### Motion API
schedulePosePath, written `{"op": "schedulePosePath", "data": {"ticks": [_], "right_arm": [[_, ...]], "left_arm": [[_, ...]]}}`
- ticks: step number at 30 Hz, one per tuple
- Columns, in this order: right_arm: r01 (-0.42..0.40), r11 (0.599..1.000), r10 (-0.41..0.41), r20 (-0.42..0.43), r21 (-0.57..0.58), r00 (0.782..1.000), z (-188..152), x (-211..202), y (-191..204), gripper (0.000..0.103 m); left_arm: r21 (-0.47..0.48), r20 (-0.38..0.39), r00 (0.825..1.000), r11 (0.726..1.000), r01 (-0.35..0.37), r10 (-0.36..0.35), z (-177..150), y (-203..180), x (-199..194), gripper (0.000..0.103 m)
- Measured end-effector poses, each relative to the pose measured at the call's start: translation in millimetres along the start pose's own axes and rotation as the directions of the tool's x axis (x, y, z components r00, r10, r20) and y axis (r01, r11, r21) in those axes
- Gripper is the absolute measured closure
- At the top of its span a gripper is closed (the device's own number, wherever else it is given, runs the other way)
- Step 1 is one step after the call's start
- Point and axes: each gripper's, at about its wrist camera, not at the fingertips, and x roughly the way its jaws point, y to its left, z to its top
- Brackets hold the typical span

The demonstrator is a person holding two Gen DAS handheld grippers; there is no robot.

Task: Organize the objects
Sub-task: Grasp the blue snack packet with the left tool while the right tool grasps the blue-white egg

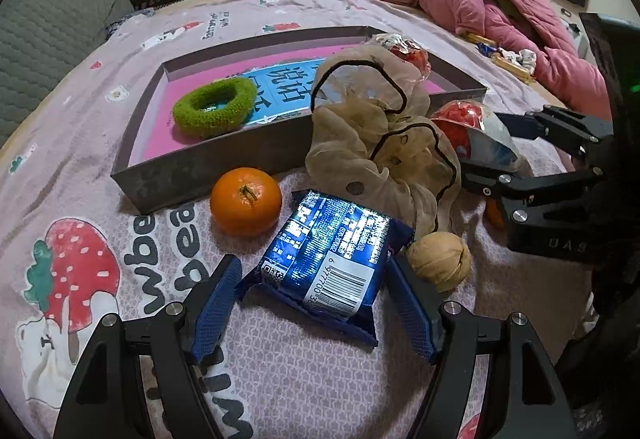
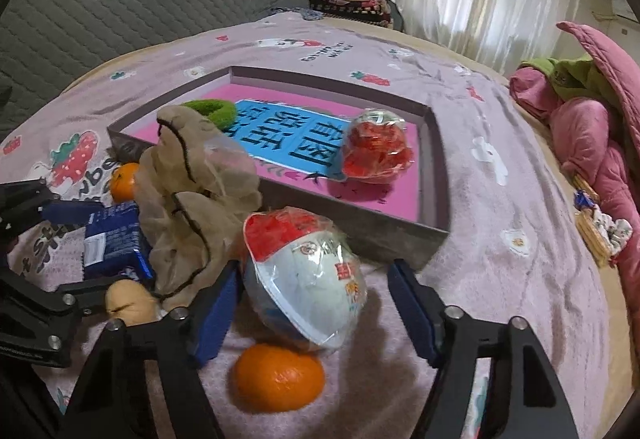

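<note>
We logged: two items boxed (image 2: 432, 175) | six left | left gripper (image 1: 310, 303) agape around biscuit packet (image 1: 328, 255) | right gripper (image 2: 316, 303) unclamped around wrapped egg (image 2: 308, 279).

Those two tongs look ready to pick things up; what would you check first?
1. Blue snack packet sits between the left tongs: ok.
2. Left pads pressing on it: not ok, gaps remain.
3. Wrapped red-and-white pack sits between the right tongs: ok.
4. Right pads gripping it: cannot tell on the left side; the other pad stands clear.
5. Free room in the grey box: ok.
</note>
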Motion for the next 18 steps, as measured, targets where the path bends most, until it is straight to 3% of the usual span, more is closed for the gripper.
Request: {"op": "schedulePosePath", "data": {"ticks": [3, 12, 18], "right_arm": [[-0.005, 1.0, 0.005, 0.015, -0.01, 1.0, -1.2, -1.7, 5.1, 0.046], [-0.034, 0.997, 0.031, 0.054, 0.067, 0.998, -1.5, -9.5, -5.7, 0.047], [-0.039, 0.993, 0.03, 0.083, 0.112, 0.996, -2.2, -14.4, -15.1, 0.047]], "left_arm": [[0.0, 0.005, 1.0, 1.0, -0.002, 0.002, 0.0, -0.7, 0.9, 0.027], [-0.059, 0.005, 0.999, 0.997, 0.049, -0.049, 3.1, 8.1, 3.9, 0.027], [-0.083, 0.014, 0.997, 0.994, 0.073, -0.072, 1.1, 12.0, -1.5, 0.035]]}}
